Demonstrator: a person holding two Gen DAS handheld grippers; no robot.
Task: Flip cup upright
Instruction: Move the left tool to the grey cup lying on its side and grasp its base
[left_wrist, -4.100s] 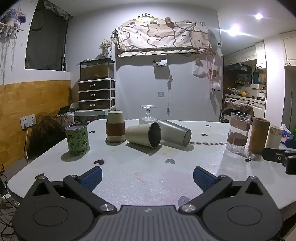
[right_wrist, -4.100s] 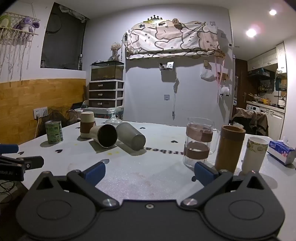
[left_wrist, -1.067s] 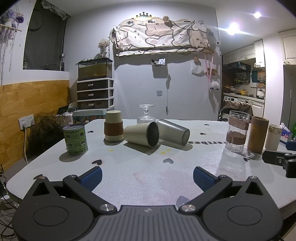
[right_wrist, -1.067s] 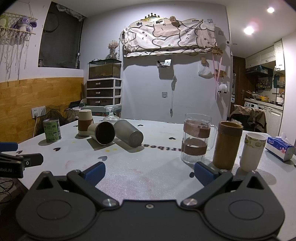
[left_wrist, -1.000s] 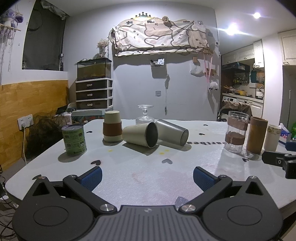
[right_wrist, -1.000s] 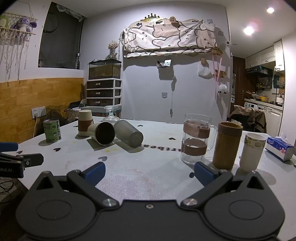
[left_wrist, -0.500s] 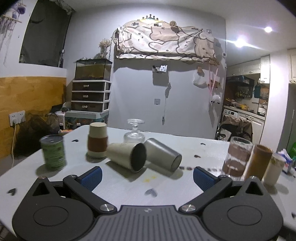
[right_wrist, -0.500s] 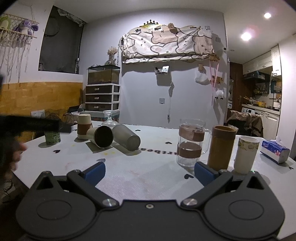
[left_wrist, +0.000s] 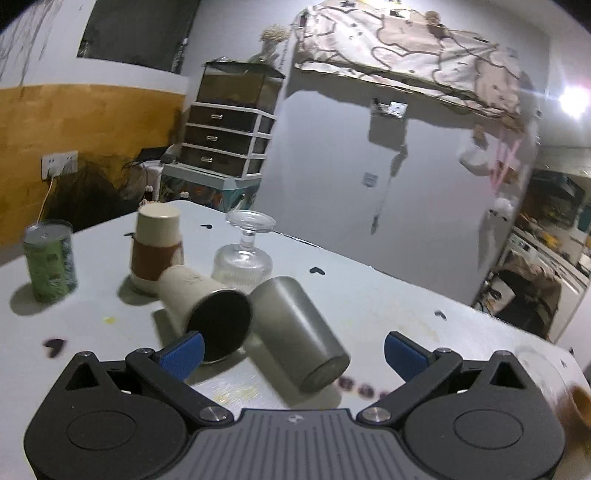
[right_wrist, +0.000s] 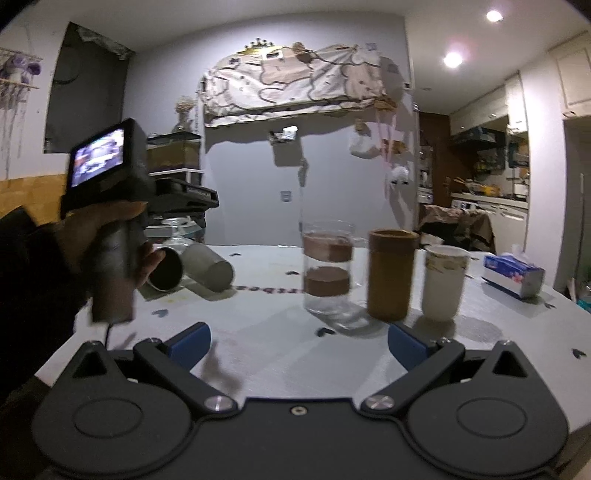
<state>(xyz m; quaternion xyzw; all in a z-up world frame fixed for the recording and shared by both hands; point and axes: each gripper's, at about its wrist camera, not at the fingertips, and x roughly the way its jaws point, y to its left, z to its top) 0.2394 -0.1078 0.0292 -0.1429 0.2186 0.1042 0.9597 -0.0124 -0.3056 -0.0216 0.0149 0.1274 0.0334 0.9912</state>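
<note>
Two cups lie on their sides on the white table. A cream cup shows its dark mouth toward me. A grey metal cup lies beside it, touching it. My left gripper is open, raised over the table, with the grey cup between its blue fingertips. In the right wrist view both cups lie at the left, partly hidden by the hand holding the left gripper. My right gripper is open and empty, low near the table's front.
A green can, an upside-down cream cup with a brown sleeve and an upside-down glass stand behind the lying cups. A glass mug, a brown cylinder, a paper cup and a tissue pack stand at the right.
My left gripper has risen and moved forward over the table to the two lying cups, tilting down. It now fills the left of the right wrist view. My right gripper has hardly moved.
</note>
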